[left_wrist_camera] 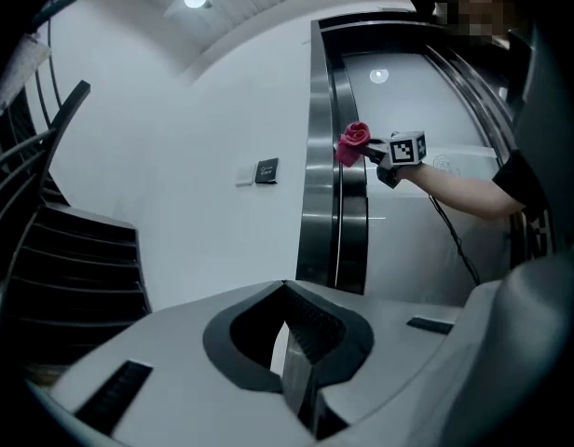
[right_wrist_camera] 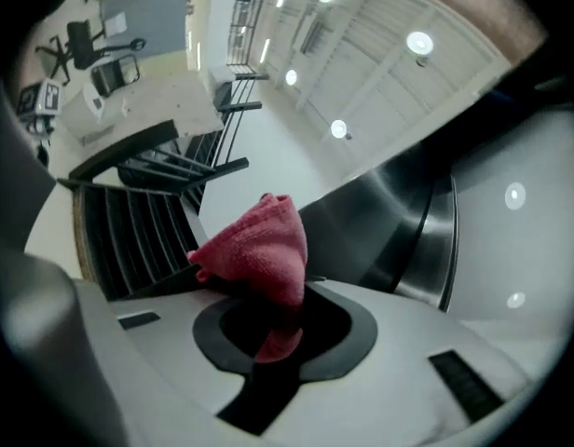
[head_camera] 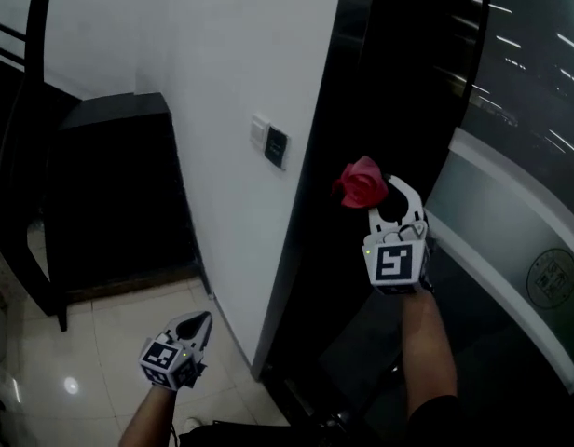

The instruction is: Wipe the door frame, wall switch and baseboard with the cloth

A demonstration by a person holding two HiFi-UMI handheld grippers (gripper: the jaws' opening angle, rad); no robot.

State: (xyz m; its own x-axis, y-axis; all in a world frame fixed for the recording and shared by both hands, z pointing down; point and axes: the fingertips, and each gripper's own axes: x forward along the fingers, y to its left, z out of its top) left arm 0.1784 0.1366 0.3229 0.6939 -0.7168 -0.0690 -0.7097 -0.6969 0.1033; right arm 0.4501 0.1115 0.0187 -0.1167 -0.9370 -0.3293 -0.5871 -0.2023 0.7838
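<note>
1. Right gripper: raised, fingers pinching the red cloth, which bunches past the tips in front of the dark door frame.
2. Left gripper: low above the tiled floor, fingers pressed together, nothing between.
3. Wall switch: on the white wall, just left of the frame.

An office — swivel chairs, ceiling downlights, a glass door.

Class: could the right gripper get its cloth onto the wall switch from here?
Probably yes: the right gripper holds the red cloth at the door frame; only bare wall precedes the wall switch.
</note>
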